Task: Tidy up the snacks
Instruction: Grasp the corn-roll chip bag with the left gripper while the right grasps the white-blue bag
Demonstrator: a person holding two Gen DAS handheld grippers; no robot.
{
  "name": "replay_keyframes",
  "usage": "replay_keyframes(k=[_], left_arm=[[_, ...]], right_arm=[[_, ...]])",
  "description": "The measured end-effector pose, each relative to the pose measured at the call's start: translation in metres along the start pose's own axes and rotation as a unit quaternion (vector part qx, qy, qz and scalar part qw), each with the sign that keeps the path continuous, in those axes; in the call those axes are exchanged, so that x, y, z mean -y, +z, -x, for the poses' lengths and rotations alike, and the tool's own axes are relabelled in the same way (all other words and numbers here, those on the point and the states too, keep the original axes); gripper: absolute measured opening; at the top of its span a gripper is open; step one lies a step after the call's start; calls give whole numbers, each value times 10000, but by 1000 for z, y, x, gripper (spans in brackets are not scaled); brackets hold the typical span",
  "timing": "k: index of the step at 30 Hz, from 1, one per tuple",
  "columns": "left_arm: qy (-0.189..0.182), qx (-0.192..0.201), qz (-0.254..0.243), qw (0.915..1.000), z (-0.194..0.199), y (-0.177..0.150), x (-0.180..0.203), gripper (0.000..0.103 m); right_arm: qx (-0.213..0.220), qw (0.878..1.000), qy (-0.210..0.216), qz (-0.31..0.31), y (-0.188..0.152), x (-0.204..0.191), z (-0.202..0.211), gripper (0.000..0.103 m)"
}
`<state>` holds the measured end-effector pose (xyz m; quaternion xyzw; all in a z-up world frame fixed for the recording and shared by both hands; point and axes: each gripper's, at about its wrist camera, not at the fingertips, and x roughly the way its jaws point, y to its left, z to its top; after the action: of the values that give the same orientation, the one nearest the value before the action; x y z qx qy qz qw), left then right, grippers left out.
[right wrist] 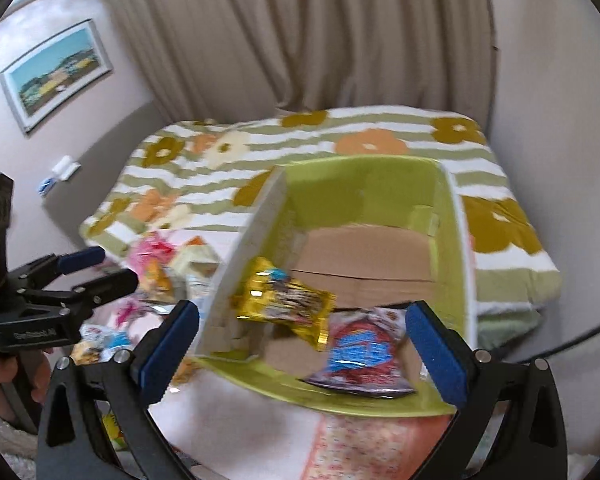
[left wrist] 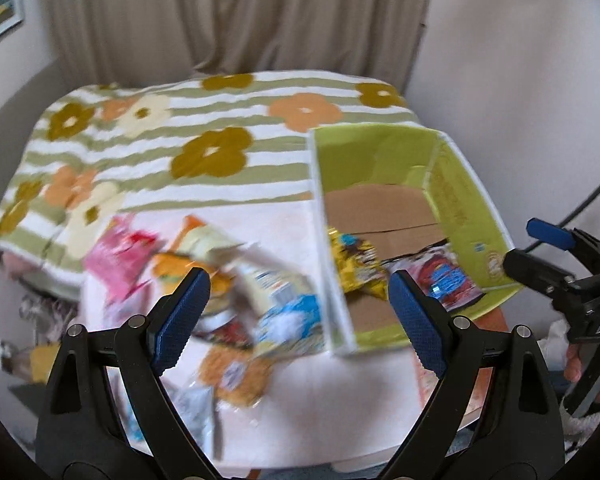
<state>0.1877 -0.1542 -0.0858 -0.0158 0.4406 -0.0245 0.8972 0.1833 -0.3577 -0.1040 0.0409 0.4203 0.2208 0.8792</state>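
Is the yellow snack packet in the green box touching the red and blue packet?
Cannot tell. In the right wrist view the yellow packet overlaps the red and blue packet at one corner, but motion blur hides whether they meet.

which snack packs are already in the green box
Two: the yellow pack leaning by the box's left wall, and the red-and-blue pack at its near edge. The other packs, like the pink pack, lie outside.

An open green box (right wrist: 364, 184) with a brown cardboard floor holds a yellow packet (right wrist: 288, 302), tilted near its left wall, and a red-and-blue packet (right wrist: 362, 354) by its near wall, while a loose heap of snack packets (left wrist: 236, 276) lies outside its left wall.
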Motion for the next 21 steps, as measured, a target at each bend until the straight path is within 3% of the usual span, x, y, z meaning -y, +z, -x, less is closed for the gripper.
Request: replay_keyframes(k=[12, 21], left_arm=[[763, 128, 842, 9934, 50, -51, -110, 90], [1033, -203, 1103, 9883, 59, -86, -210, 90]], right_arm=[[99, 9943, 707, 796, -6, -97, -16, 103], [-590, 9851, 1282, 979, -28, -185, -81, 103]])
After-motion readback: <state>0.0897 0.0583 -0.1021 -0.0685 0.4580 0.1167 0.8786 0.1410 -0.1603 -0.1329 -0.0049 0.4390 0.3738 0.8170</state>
